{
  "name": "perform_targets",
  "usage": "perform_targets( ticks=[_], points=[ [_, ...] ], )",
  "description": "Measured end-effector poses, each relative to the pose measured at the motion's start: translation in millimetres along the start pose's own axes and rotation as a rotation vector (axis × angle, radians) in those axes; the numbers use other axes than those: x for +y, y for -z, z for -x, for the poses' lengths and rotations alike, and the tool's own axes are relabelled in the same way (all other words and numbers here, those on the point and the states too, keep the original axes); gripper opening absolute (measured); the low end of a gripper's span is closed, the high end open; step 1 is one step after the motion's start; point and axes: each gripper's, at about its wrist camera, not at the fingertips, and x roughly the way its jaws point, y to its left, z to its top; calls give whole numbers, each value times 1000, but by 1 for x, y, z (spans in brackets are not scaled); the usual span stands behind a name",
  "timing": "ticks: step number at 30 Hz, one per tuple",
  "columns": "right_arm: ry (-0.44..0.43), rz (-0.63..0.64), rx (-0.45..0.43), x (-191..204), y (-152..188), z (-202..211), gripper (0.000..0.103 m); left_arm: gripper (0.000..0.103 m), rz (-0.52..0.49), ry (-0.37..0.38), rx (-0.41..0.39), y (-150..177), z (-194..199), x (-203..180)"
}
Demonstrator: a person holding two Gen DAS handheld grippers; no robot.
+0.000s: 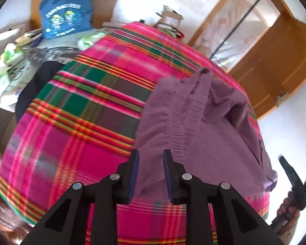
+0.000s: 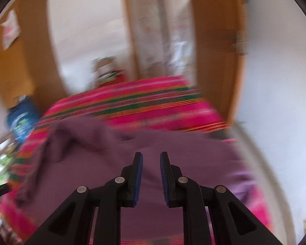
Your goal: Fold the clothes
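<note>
— So, what fills most of the frame?

— A pink, green and orange plaid cover point(image 1: 87, 122) spread over what looks like a bed; it takes up the whole middle of the left wrist view. On it lies a purple garment point(image 1: 193, 126), crumpled, in the right half of the frame, its gathered waistband running up the middle.

— Any containers?

— Only a blue printed bag point(image 1: 66, 18), upright in the upper left. Its inside is hidden. Beside it sits clutter of boxes and papers I cannot make out.

— And open room?

— The plaid left of the garment is bare down to the lower left edge. A wooden door point(image 1: 275, 65) stands in the upper right, with white floor below it.

— The fingers?

— The left gripper point(image 1: 151, 161) has its fingers apart, with the garment's near edge showing in the gap; contact is unclear. The right gripper point(image 2: 151, 159) is likewise parted over the purple garment point(image 2: 132, 143), clamped on nothing, though that view is blurred. From the left wrist view the right gripper point(image 1: 295, 181) shows at the lower right edge, in a hand point(image 1: 287, 208).
</note>
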Motion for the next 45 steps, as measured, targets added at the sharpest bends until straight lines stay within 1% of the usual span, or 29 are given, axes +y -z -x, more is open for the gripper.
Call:
perform_targets(
  ticks=[1,4,9,12,15,20,24,30,35,39,45],
  points=[
    [-55,17,22,13,0,-10,18,26,-22,-6,19,-2,-7,-6],
    [-167,64,82,50,6,-34,18,26,-59,-30,38,-3,-18,-18],
    [-301,124,165,101,13,-65,18,26,-74,-46,67,-6,-31,-25],
    [-374,132,199,126,15,-73,18,26,-72,-37,69,-9,-33,-28],
    [-486,135,247,149,19,-82,19,26,-60,-31,78,-11,-36,-25],
    [-560,106,285,171,18,-101,25,26,-28,-12,78,-14,-36,-17],
    [-619,83,315,189,17,-115,26,26,-2,10,82,-15,-37,-11],
    [-627,92,333,212,14,-132,27,26,29,39,85,-18,-38,-4],
    [-580,165,341,239,14,-139,32,26,37,69,83,-17,-39,0],
    [-559,168,369,252,14,-148,32,31,43,95,85,-14,-36,7],
    [-588,217,351,274,5,-139,32,33,87,129,62,-20,-29,22]
  ],
)
